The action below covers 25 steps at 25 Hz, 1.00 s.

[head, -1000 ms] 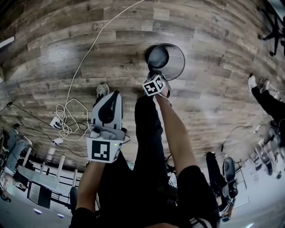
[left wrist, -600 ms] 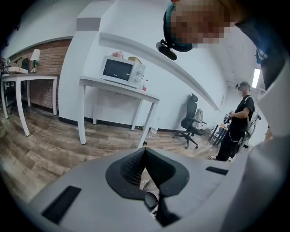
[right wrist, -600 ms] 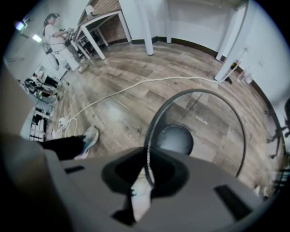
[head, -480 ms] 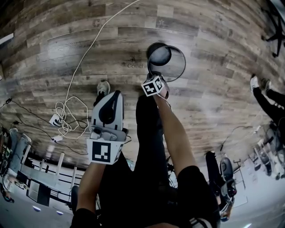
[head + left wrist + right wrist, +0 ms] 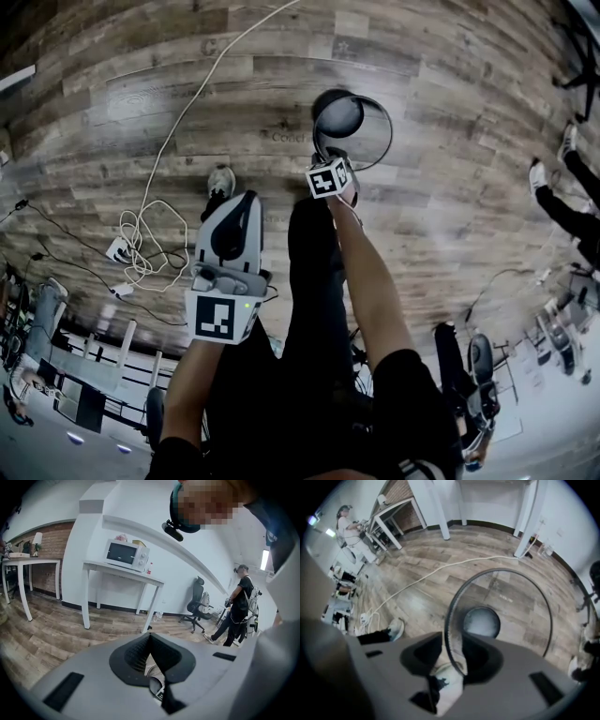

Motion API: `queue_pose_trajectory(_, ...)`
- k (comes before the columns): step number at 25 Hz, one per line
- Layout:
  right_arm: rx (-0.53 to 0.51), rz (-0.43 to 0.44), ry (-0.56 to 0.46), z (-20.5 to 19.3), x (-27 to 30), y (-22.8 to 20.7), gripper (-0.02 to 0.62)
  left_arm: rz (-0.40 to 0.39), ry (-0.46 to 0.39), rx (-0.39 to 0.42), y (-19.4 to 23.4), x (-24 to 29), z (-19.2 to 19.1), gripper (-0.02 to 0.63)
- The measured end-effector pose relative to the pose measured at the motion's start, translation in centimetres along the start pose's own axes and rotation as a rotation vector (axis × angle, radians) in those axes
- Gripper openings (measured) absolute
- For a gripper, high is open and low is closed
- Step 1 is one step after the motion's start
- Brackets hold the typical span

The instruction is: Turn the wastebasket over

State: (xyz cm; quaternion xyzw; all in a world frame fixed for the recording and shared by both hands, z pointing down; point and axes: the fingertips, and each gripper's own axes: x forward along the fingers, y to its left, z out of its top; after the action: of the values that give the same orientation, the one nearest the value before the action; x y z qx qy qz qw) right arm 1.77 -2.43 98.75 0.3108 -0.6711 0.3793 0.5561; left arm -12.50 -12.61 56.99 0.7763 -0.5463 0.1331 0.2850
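The wastebasket (image 5: 375, 141) is a black wire-mesh bin standing upright on the wood floor, mouth up, with its round base (image 5: 482, 622) showing through the opening. My right gripper (image 5: 330, 157) points steeply down at its near rim. Its jaws have just been opening and now stand open, with the rim (image 5: 451, 620) running between them untouched by the pads. My left gripper (image 5: 242, 199) hangs apart on the left, over the person's leg, away from the bin. It looks shut, with nothing in it (image 5: 150, 637).
A white cable (image 5: 187, 122) runs across the floor to a power strip (image 5: 117, 251) at the left. The person's shoe (image 5: 220, 180) is near the left gripper. Another person's legs (image 5: 562, 206) are at the right edge. A table with a microwave (image 5: 126, 555) stands by the wall.
The wastebasket stays upright and the right gripper stays at its near rim. The left gripper has not moved. The other person's feet at the right edge have shifted.
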Motion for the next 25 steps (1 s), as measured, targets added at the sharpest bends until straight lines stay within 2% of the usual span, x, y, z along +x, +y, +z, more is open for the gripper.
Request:
queue_pose_trajectory(4,0.104,0.004,-0.031,-0.1,-2.9,-0.5,0.149,-0.008,-0.017,0.012,-1.4,-1.5,1.1,0.032)
queue_pose_trajectory(6,0.15,-0.001,-0.058,-0.3,-5.6,-0.8,0.126,-0.023,-0.034,0.03,-2.6,-2.5,2.2,0.033)
queue_pose_trajectory(10,0.207,0.003,-0.14,-0.2,-12.7,-0.9,0.051,-0.047,-0.046,0.028,-6.1,-4.5,5.1,0.033)
queue_pose_trajectory(16,0.374,0.053,-0.29,1.7,-25.1,-2.4,0.035,-0.09,-0.115,0.055,-11.7,-8.3,11.3,0.034)
queue_pose_trajectory(20,0.381,0.068,-0.409,3.6,-34.8,-3.6,0.032,-0.058,-0.175,0.05,-14.9,-11.5,15.6,0.034)
queue_pose_trajectory(25,0.348,0.076,-0.557,5.1,-46.2,-3.8,0.032,-0.051,-0.261,0.116,-18.6,-15.6,20.9,0.034)
